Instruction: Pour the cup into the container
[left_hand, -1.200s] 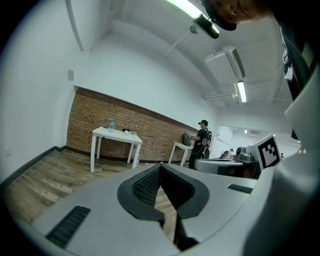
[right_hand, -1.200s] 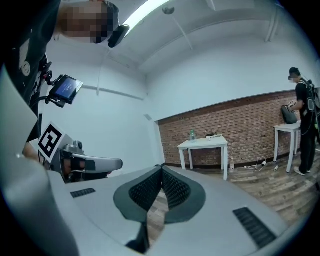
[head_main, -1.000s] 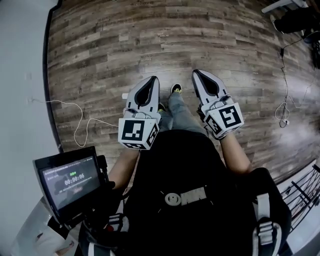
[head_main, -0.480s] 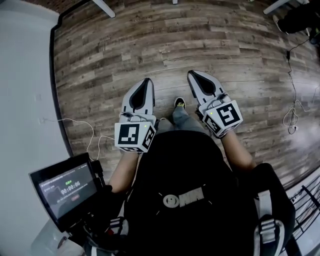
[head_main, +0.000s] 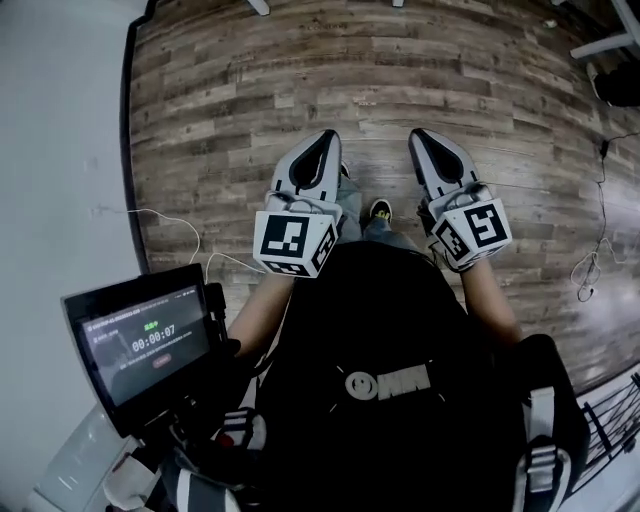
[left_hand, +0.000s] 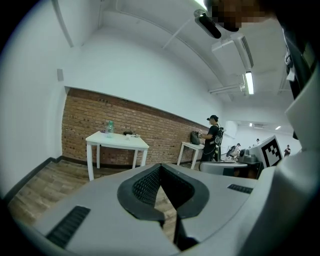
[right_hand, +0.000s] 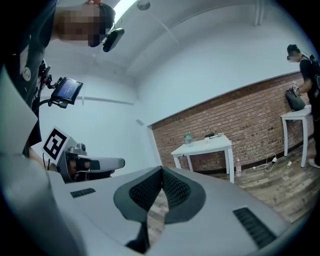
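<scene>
No cup or container can be made out for certain. A white table (left_hand: 118, 141) stands far off by the brick wall, with a clear bottle (left_hand: 109, 128) and small dark items on it; the right gripper view shows the same table (right_hand: 205, 146) and bottle (right_hand: 188, 138). My left gripper (head_main: 322, 142) and right gripper (head_main: 426, 138) are held side by side in front of the body, above the wooden floor (head_main: 250, 110). Both are shut with nothing between the jaws, as the left gripper (left_hand: 161, 168) and right gripper (right_hand: 161, 173) show in their own views.
A small screen (head_main: 145, 340) with a running timer is mounted at my lower left. A white cable (head_main: 175, 225) lies on the floor by the white wall. A second white table (left_hand: 192, 146) has a person (left_hand: 214, 136) standing at it. Another cable (head_main: 590, 265) lies at right.
The head view has shifted over the floor, and both grippers sit a little further right in it. A foot shows between the grippers. Both grippers stay shut.
</scene>
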